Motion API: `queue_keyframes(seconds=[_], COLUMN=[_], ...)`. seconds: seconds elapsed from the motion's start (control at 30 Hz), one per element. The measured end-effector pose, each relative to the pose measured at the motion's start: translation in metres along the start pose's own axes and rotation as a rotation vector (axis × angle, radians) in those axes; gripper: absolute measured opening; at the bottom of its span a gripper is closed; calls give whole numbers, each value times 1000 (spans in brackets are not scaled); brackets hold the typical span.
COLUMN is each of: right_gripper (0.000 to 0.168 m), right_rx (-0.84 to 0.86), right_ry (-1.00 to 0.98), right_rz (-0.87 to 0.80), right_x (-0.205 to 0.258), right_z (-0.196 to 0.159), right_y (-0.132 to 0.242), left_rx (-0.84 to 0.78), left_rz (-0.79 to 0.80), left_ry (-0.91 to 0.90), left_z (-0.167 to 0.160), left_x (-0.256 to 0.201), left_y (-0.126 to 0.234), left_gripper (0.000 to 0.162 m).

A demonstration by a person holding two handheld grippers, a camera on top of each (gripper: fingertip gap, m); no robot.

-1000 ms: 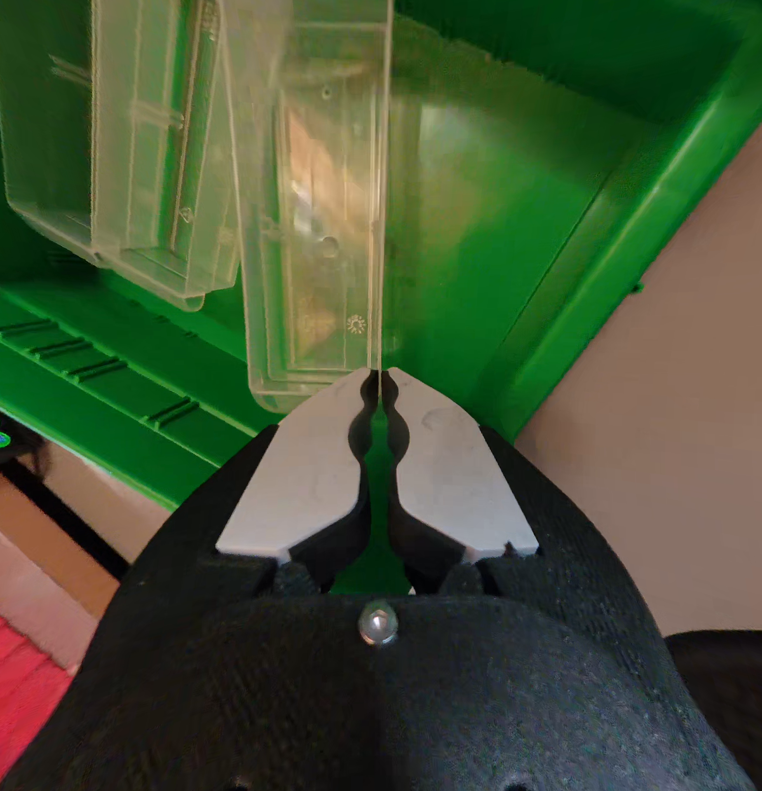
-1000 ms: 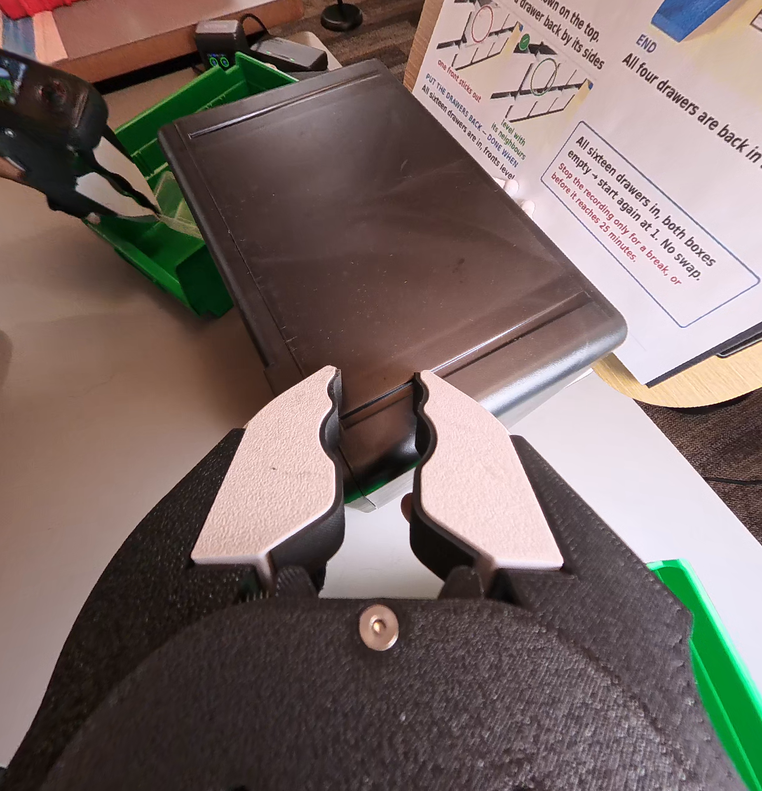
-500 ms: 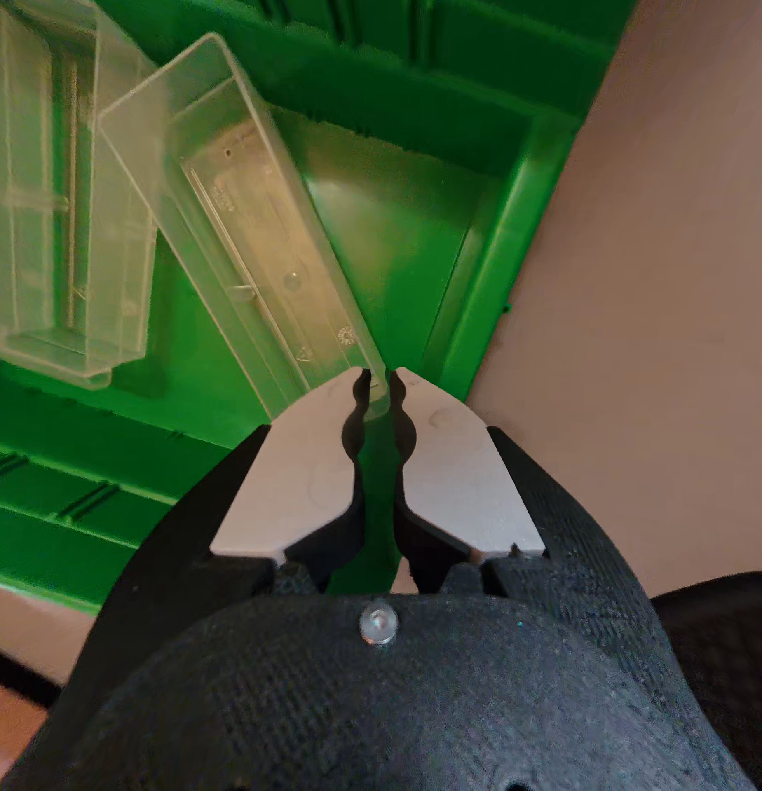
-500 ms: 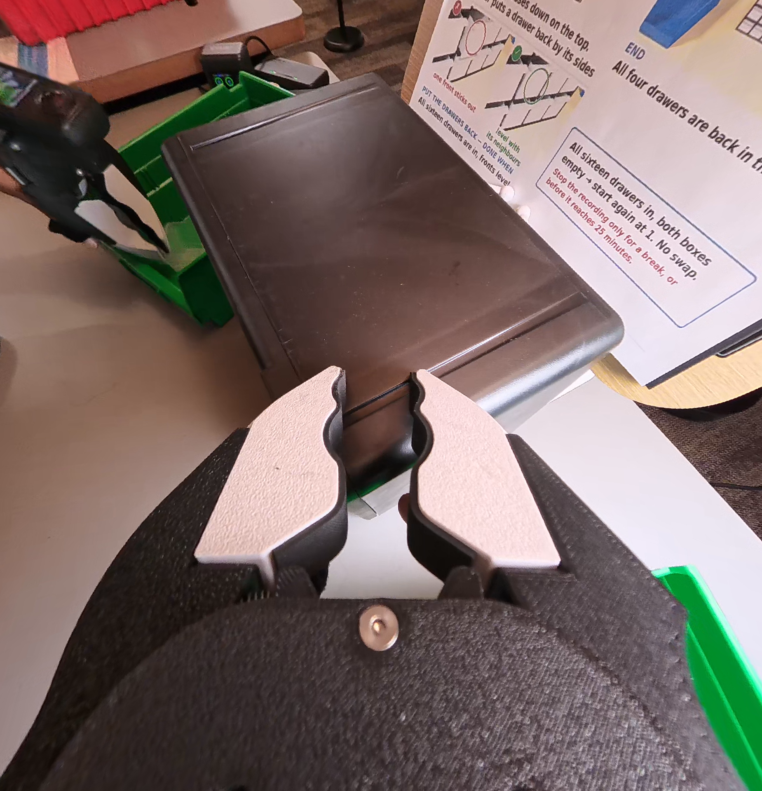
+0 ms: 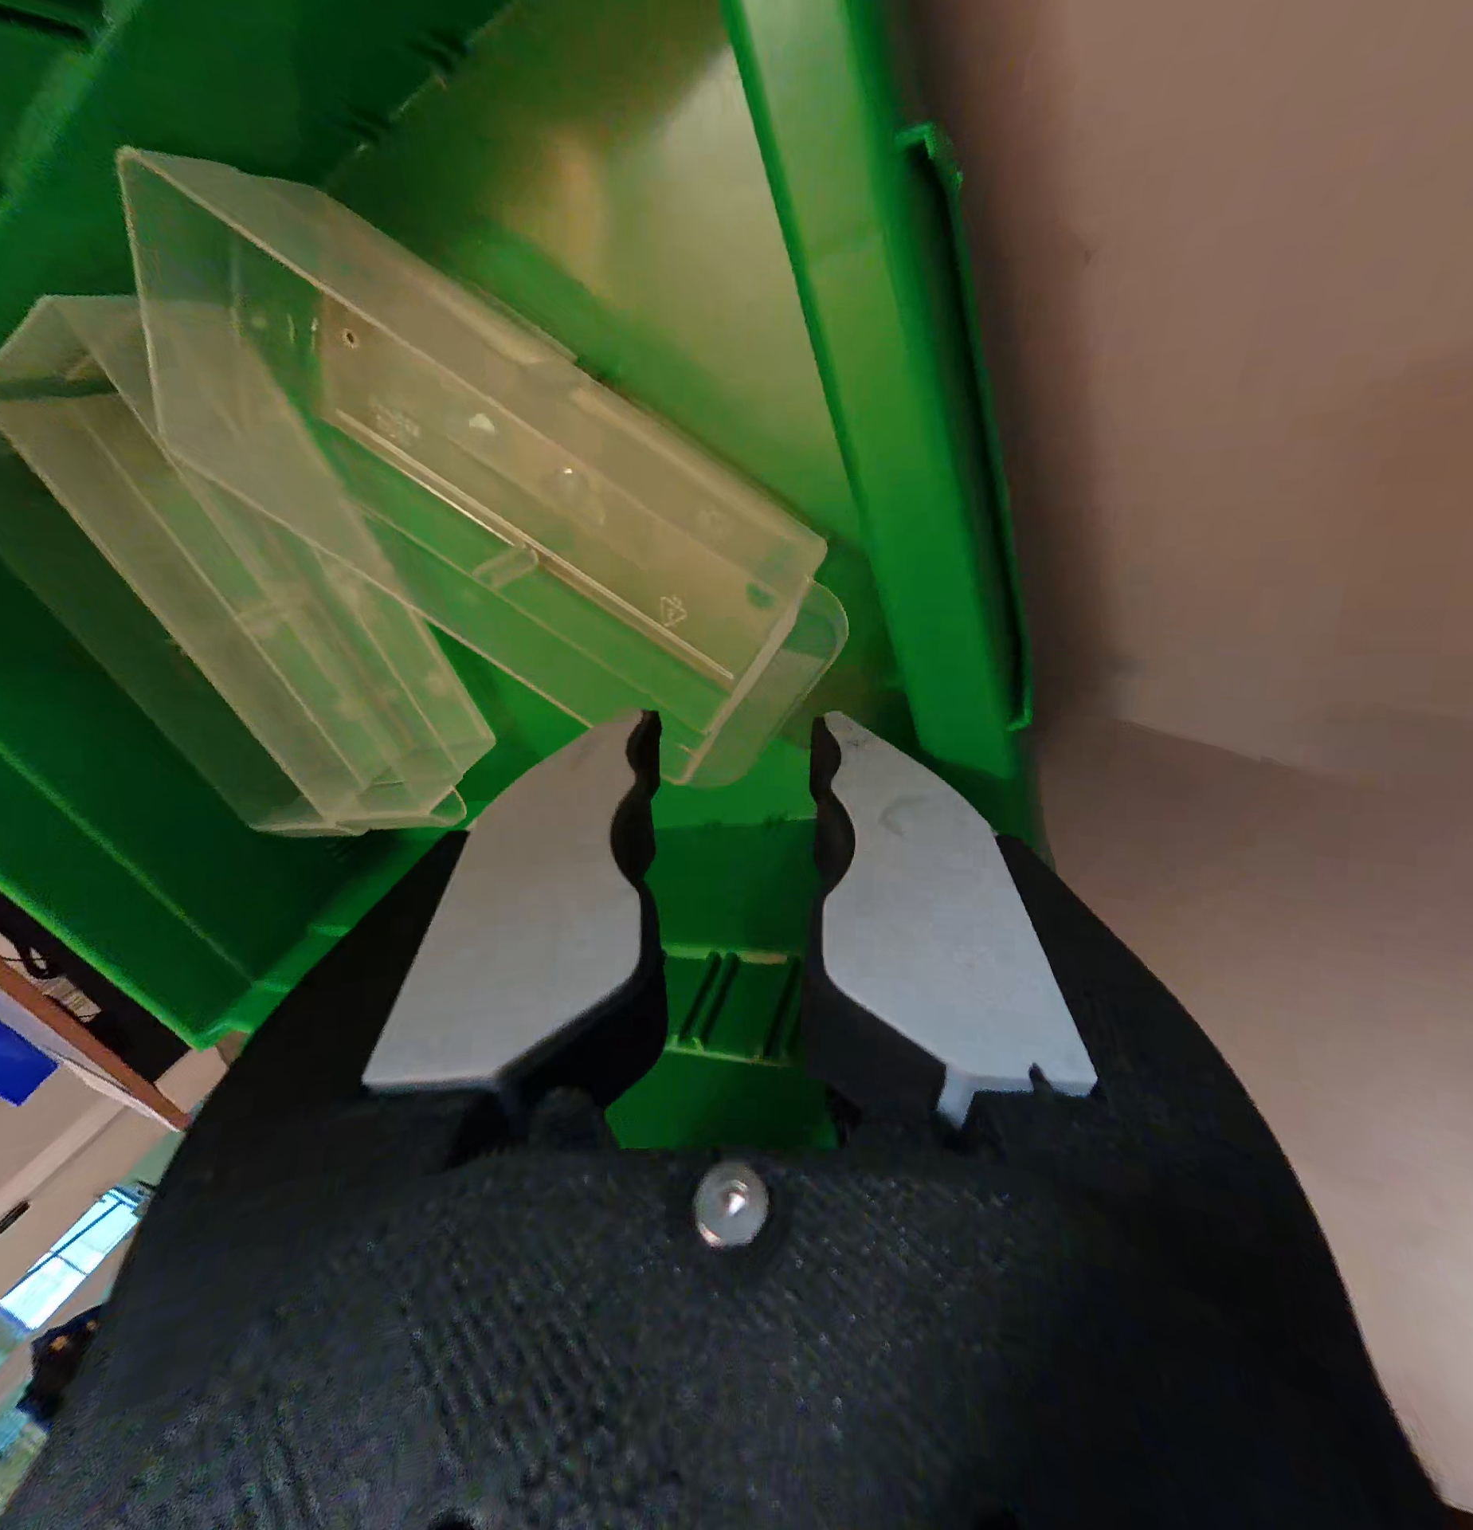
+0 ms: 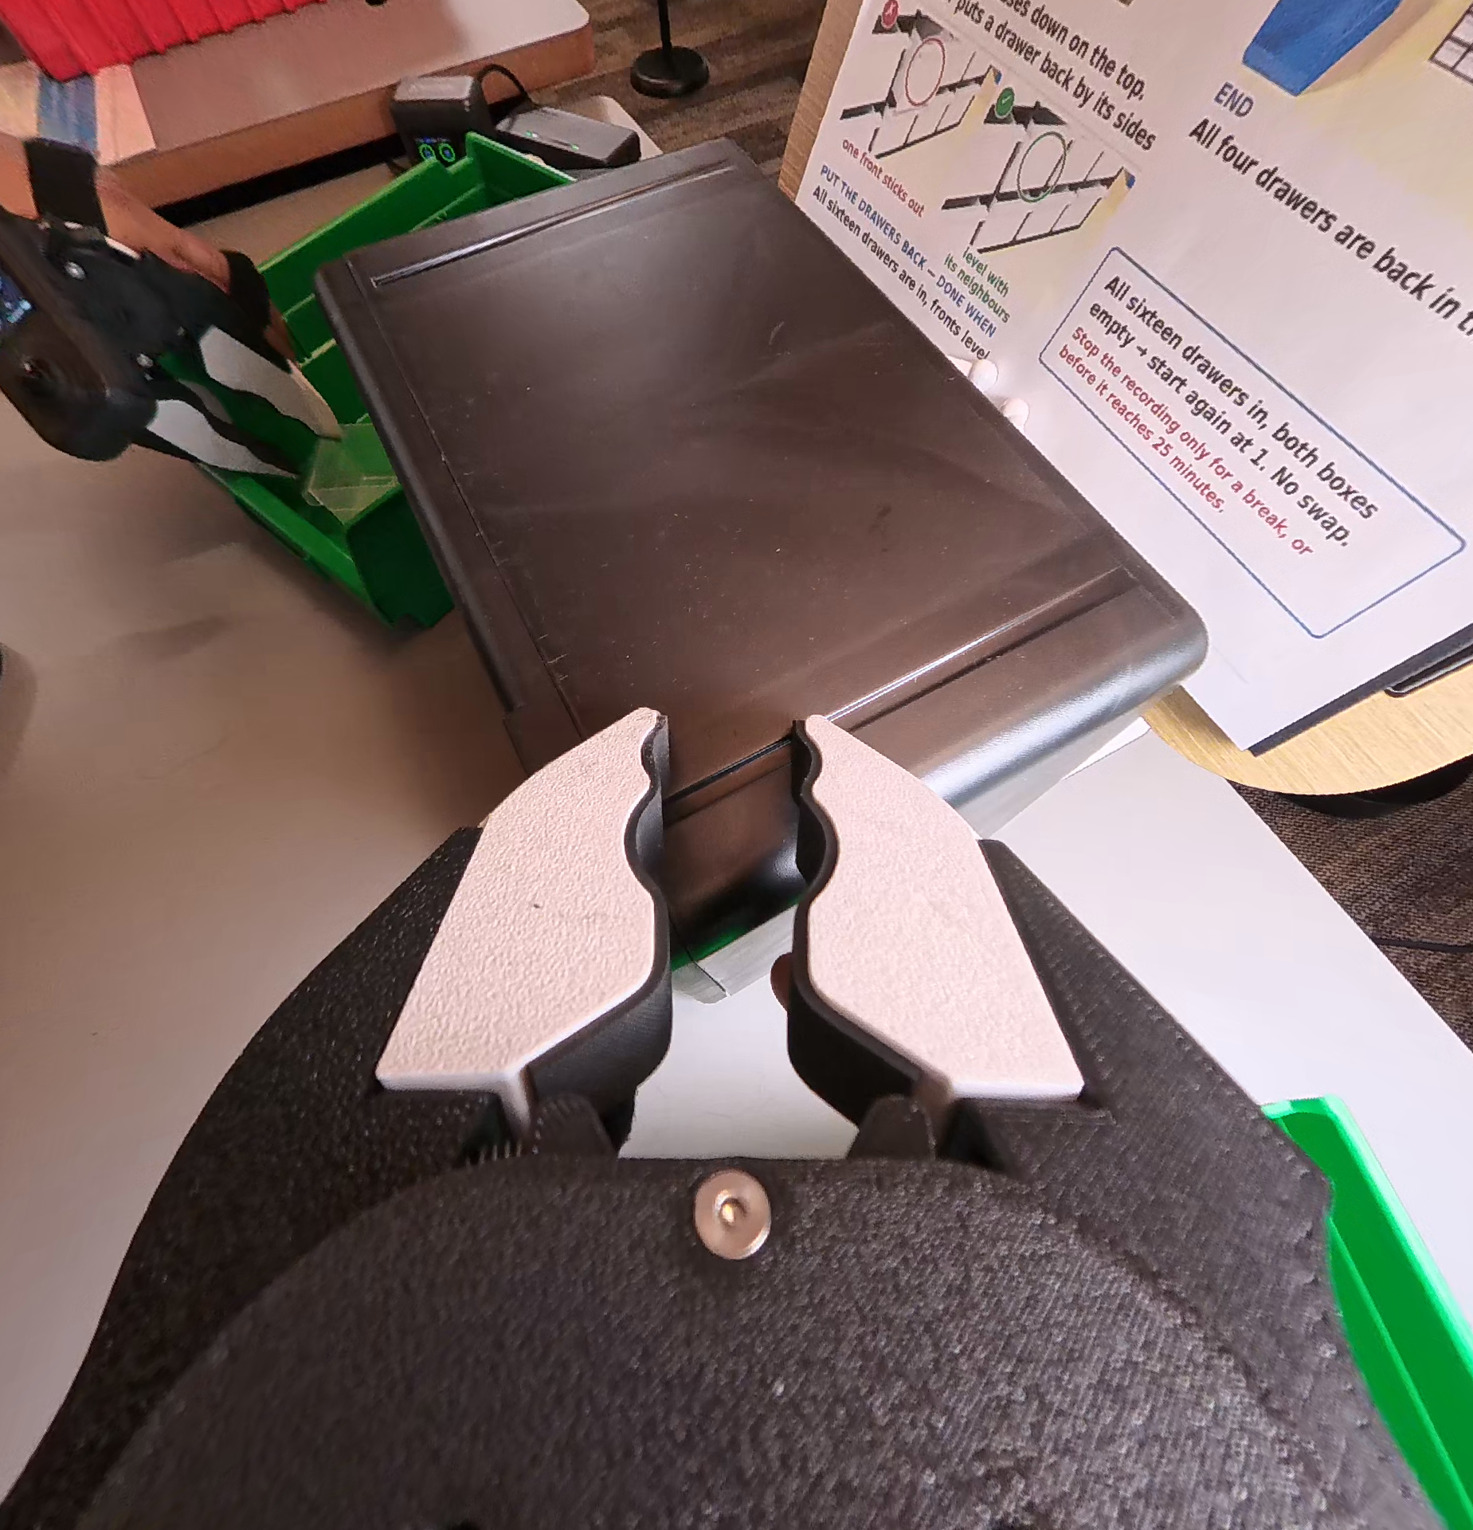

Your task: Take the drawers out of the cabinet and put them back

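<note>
1. Hovering over the near end of the green bin, the left gripper has its jaws parted and nothing between them; the clear drawer lies loose in the bin, just beyond the fingertips.
2. That drawer's long axis runs on a slant across the bin floor: its handle end is the end nearest the left gripper, and its far end points away toward the bin's farther wall. It leans partly over a second clear drawer lying alongside, on the side away from the bin's near wall.
3. Seen from the right wrist view, the bin sits pressed against the left side of the dark cabinet, so both drawers are beside the cabinet, not in it.
4. The right gripper hovers at the cabinet's near top edge, its jaws held apart and gripping nothing. Whether it touches the cabinet cannot be told.
5. My judgement: the left gripper is far nearer the bin, so any further drawer handling there falls to it, while the right is placed to steady the cabinet.
6. A printed instruction sheet stands behind the cabinet.
</note>
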State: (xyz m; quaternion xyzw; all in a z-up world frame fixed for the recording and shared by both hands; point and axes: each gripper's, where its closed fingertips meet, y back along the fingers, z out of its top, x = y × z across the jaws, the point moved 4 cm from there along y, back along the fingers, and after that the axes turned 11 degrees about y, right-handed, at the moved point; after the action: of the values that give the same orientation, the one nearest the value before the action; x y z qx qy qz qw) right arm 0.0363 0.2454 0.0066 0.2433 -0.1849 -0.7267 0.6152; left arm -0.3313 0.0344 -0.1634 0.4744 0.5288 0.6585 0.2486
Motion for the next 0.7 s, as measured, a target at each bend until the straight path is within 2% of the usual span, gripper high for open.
queue_keyframes(seconds=[0.17, 0.23, 0.33, 0.53, 0.7], right_gripper=[28, 28, 28, 28, 28], right_rx=[2, 3, -2, -3, -3], right_ry=[0, 1, -1, -1, 0], right_rz=[-4, -4, -1, -2, -5], right_x=[0, 0, 0, 0, 0], right_z=[0, 0, 0, 0, 0], right_y=[0, 0, 0, 0, 0], left_rx=[25, 13, -26, -111, -206], left_rz=[0, -4, -3, 57, 160], left_ry=[-30, -25, 2, 20, 42], left_z=[0, 2, 5, 15, 26], left_x=[1, 0, -2, -7, -9], left_y=[-10, -10, -3, 27, 68], left_gripper=[28, 22, 21, 20, 20])
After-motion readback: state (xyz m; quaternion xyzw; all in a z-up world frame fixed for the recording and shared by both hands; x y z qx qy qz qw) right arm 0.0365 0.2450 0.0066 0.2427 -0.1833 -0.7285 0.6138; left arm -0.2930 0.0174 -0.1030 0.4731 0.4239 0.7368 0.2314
